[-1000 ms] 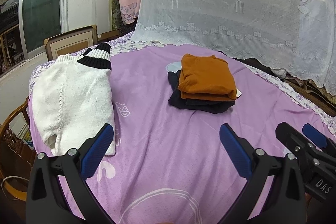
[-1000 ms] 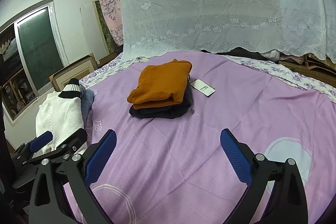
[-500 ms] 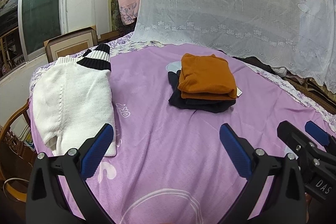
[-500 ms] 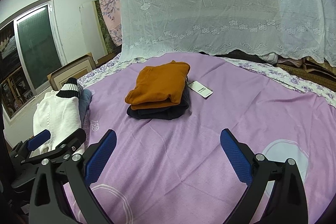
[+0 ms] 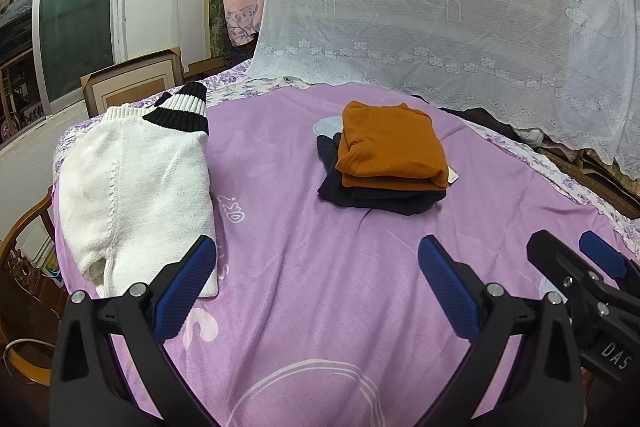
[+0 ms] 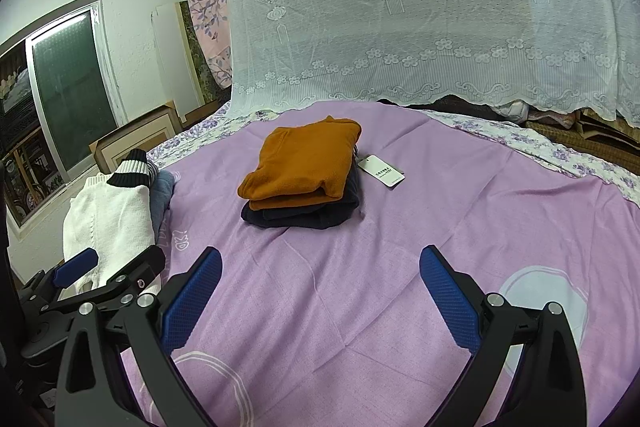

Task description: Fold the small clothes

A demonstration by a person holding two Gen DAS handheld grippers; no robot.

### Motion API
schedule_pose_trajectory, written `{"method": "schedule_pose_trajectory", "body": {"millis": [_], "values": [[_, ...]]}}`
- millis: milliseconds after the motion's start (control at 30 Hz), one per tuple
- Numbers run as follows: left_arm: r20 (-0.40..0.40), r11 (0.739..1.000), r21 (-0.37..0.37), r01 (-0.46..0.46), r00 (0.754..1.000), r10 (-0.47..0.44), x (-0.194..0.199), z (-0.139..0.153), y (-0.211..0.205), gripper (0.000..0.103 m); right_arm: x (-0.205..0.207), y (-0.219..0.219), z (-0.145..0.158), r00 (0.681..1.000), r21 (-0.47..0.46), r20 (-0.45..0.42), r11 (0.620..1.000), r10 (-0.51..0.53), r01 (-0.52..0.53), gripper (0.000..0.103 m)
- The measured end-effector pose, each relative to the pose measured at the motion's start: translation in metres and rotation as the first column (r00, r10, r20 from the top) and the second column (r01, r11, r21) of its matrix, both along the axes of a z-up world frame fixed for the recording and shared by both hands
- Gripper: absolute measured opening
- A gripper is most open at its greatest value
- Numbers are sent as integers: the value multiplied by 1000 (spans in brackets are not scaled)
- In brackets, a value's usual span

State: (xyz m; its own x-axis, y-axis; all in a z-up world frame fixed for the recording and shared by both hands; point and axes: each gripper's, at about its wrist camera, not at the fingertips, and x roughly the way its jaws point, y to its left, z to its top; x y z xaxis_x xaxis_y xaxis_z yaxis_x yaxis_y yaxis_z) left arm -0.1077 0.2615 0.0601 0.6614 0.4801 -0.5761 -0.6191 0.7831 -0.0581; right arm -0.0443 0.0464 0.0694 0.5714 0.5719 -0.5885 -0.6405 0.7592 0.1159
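orange garment [image 5: 390,147] on a navy one [image 5: 372,197]; white knit sweater [image 5: 132,187] with black-and-white striped cuff [image 5: 182,109]; lilac sheet [image 6: 400,267] with white motifs; white lace net [image 6: 420,7]; blue gripper pads [image 5: 186,285].

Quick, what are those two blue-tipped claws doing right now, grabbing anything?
Left gripper: open, holding nothing, above the purple sheet.
Right gripper: open, holding nothing.

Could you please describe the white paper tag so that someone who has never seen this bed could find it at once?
Start at the purple bedsheet and find the folded stack in its middle, an orange garment on top of a dark navy one. The paper tag lies flat on the sheet at the stack's right edge, the only small white printed card there.
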Motion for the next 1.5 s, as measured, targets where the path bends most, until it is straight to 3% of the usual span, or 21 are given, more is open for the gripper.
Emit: {"method": "schedule_pose_trajectory", "body": {"millis": [1500], "values": [[20, 1000, 16, 19, 1000, -20, 1, 3, -1, 99, -3, 2, 3, 1000, 11, -7, 1000, 0, 1, 100]]}}
